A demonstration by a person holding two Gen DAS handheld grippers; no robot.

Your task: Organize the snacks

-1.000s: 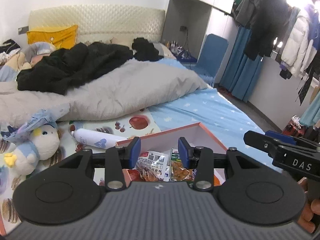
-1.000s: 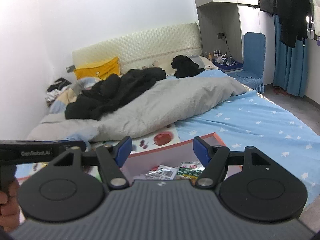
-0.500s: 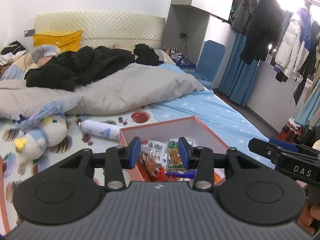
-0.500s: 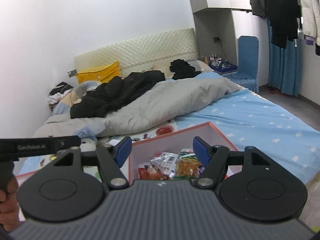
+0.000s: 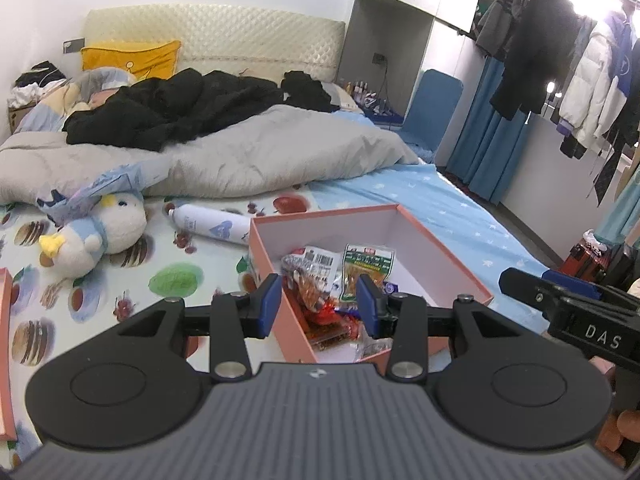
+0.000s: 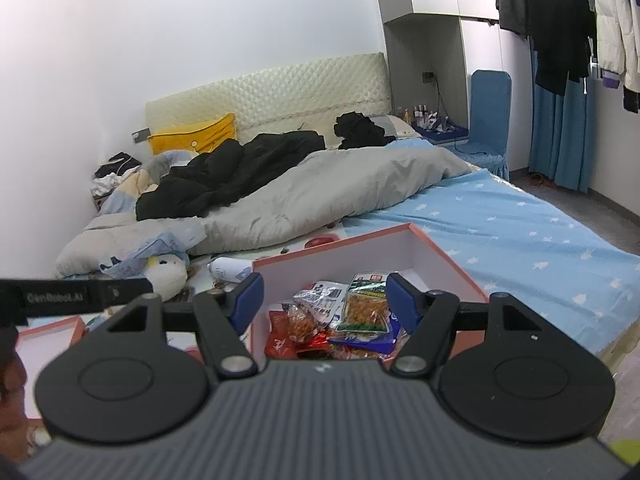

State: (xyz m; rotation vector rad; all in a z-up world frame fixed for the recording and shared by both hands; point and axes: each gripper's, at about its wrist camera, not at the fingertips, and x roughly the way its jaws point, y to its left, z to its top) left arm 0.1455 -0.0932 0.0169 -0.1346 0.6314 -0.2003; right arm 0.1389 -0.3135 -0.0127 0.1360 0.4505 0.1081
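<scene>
I have both claws tipped down toward the bed, hovering over the pink box (image 5: 436,240) of snacks. The left claw (image 5: 319,305) sits above the box's near-left corner; its blue pads (image 5: 269,303) stand partly apart, with nothing pinched between them. The snack packets (image 5: 320,280) lie just ahead of and below that gap, piled in the near half of the box. A green-labelled packet (image 5: 366,266) lies just ahead of my right-hand pad.

From the right wrist view, the right claw (image 6: 322,300) is spread wider and also empty. The same pile (image 6: 340,316) shows between its pads, the green-labelled packet (image 6: 366,304) nearest the right one. The pink box (image 6: 332,256) has its far wall straight ahead of this claw.

I see the far half of the box as bare white floor, so there is open room beyond the pile. The box walls rise on the left and right of each claw. To the left of the left claw, on the fruit-print sheet (image 5: 176,280), lie a white spray bottle (image 5: 212,226) touching or just beside the box's far-left corner, and farther left a plush duck (image 5: 96,232). A second pink edge, perhaps the box lid (image 6: 48,336), lies left of the right claw. To the right, the blue starred sheet (image 6: 520,240) runs clear to the bed's edge.
</scene>
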